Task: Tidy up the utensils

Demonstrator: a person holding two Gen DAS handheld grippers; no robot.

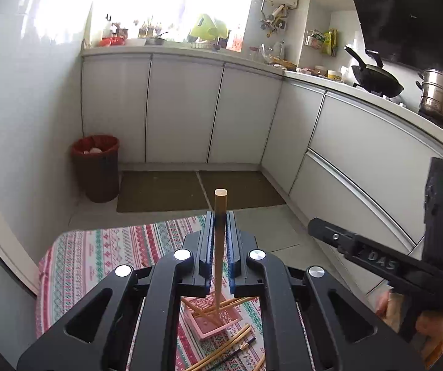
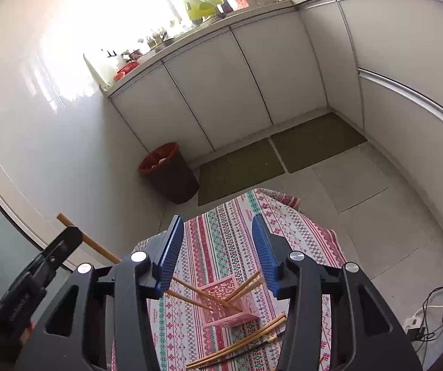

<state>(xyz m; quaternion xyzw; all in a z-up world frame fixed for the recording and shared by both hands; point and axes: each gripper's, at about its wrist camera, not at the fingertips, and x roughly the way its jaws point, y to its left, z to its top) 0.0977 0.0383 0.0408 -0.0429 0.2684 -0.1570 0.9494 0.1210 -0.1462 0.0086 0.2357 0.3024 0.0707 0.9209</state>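
Note:
My left gripper [image 1: 220, 216] is shut on a wooden chopstick [image 1: 219, 247]. The stick runs down between the fingers, and its lower tip is inside a pink perforated holder [image 1: 212, 321] on the patterned tablecloth. The same chopstick [image 2: 98, 249] slants in from the left in the right wrist view, into the pink holder [image 2: 230, 306], which holds several chopsticks. My right gripper [image 2: 218, 250] is open and empty above the holder. Loose chopsticks [image 2: 246, 343] and a dark stick lie on the cloth in front of the holder; they also show in the left wrist view [image 1: 227, 346].
A small table with a striped patterned cloth [image 2: 221, 241] stands on the tiled kitchen floor. A dark bin with a red liner [image 1: 96, 167] stands by the wall. White cabinets [image 1: 184, 108] run along the back and right. Cables and a power strip [image 2: 428, 318] lie on the floor at right.

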